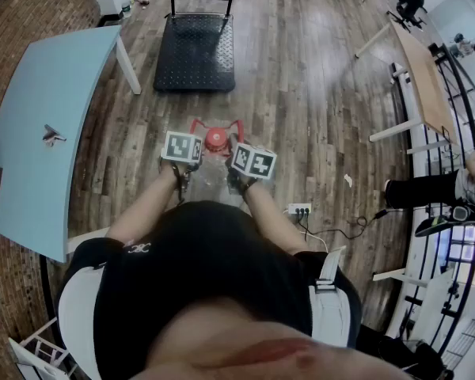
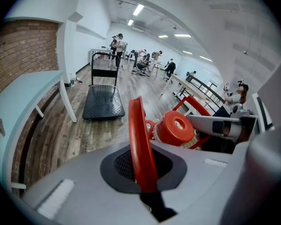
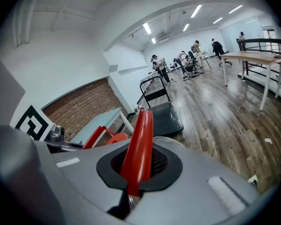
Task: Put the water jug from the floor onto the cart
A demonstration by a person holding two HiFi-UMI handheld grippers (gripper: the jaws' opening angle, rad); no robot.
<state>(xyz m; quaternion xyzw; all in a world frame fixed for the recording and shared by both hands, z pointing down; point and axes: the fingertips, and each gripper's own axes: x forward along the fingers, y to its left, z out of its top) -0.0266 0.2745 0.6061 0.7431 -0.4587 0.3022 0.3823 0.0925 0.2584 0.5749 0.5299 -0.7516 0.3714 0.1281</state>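
The water jug [image 1: 215, 140], clear with a red cap and a red handle frame, is straight in front of me over the wooden floor. My left gripper [image 1: 195, 138] is shut on one red handle bar [image 2: 139, 144], which runs up between its jaws. My right gripper [image 1: 236, 143] is shut on the opposite red bar [image 3: 139, 146]. The red cap [image 2: 174, 128] sits between the two grippers. The black flat cart [image 1: 195, 51] with its upright push handle stands a little farther ahead, apart from the jug. I cannot tell whether the jug's base touches the floor.
A light blue table [image 1: 39, 133] with white legs stands at the left, close to the cart. A wooden table [image 1: 423, 81] is at the right. A white power strip [image 1: 299, 209] with a cable lies on the floor at my right. A seated person's legs [image 1: 423, 190] reach in at the far right.
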